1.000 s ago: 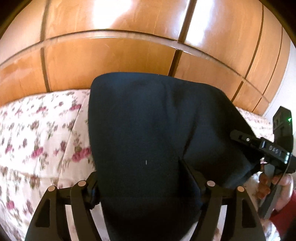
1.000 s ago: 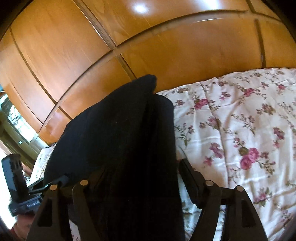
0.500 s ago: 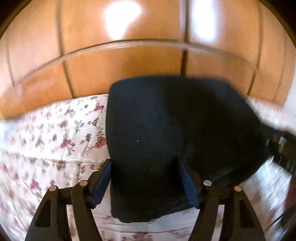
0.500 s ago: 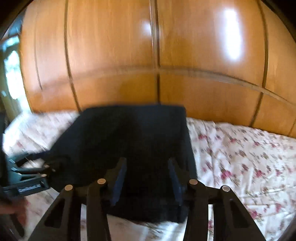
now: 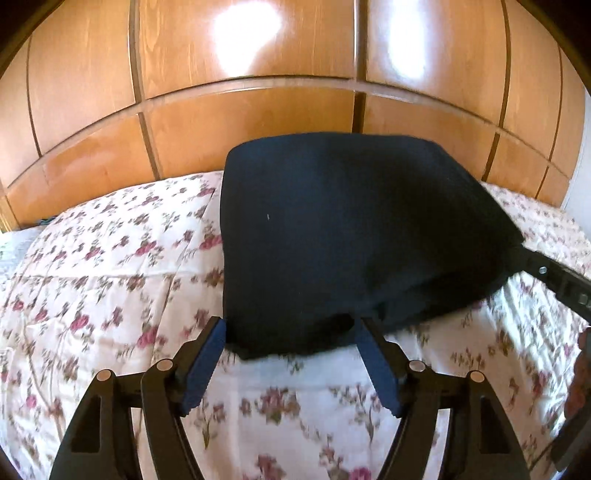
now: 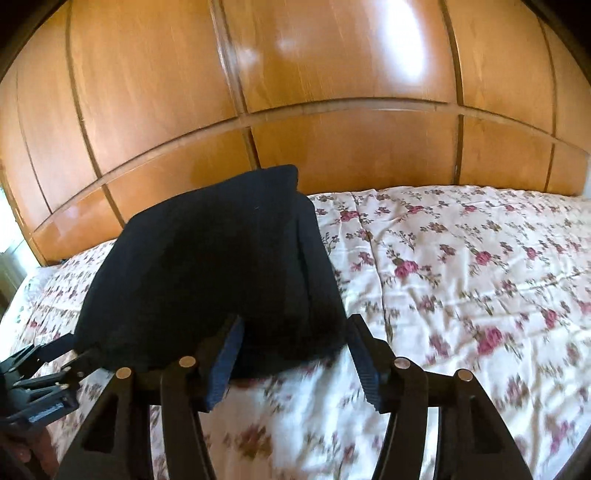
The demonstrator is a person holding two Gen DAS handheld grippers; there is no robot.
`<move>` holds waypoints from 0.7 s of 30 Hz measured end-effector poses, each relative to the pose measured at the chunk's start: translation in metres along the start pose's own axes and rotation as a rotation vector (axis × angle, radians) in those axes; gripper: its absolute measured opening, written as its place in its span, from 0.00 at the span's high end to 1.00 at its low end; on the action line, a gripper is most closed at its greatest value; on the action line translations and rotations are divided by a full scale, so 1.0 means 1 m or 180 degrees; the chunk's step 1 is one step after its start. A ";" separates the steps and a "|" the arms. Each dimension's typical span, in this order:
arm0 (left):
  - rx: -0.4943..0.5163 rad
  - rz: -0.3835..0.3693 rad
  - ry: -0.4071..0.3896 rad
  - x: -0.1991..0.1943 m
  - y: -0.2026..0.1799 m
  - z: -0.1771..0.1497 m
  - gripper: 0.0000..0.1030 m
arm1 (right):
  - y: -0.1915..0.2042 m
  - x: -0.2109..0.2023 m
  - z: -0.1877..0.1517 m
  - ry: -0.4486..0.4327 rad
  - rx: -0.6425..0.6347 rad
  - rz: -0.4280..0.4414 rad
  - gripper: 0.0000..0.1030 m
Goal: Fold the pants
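- We had both grippers, left gripper (image 5: 290, 330) and right gripper (image 6: 293, 328), released.
- Folded pants (image 5: 351, 236) lay flat on bed (image 5: 110, 288), likely final placement.

A bed (image 5: 110, 280) fills the lower part of both views, covered with a cream quilt (image 6: 461, 266) printed with small pink and maroon roses and stitched in wide seams. Behind it stands a glossy orange-brown wooden wardrobe (image 5: 243, 110), its panels split by dark grooves and a curved rail. Bright patches of light (image 5: 243, 26) shine off the upper panels. At the far left of the right wrist view, daylight enters through a window (image 6: 7, 236).
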State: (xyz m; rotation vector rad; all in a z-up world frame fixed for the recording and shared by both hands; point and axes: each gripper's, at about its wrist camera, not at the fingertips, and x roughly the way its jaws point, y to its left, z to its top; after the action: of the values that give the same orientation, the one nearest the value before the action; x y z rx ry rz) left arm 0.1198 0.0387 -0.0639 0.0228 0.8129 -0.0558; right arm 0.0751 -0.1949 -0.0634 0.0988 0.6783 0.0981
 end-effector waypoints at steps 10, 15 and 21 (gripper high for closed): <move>-0.0362 -0.0212 0.0354 -0.028 -0.010 -0.033 0.28 | 0.023 -0.024 -0.031 0.0112 0.0002 0.0220 0.38; -0.0450 -0.0227 0.0222 -0.061 -0.011 -0.044 0.29 | 0.029 -0.049 -0.045 0.0067 -0.0011 0.0275 0.34; -0.0454 -0.0042 0.0010 -0.094 -0.009 -0.049 0.29 | 0.041 -0.068 -0.049 -0.0041 -0.0158 0.0210 0.27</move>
State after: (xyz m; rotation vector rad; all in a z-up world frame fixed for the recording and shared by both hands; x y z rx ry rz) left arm 0.0191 0.0356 -0.0292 -0.1172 0.8187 -0.0102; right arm -0.0113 -0.1595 -0.0542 0.0742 0.6596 0.1775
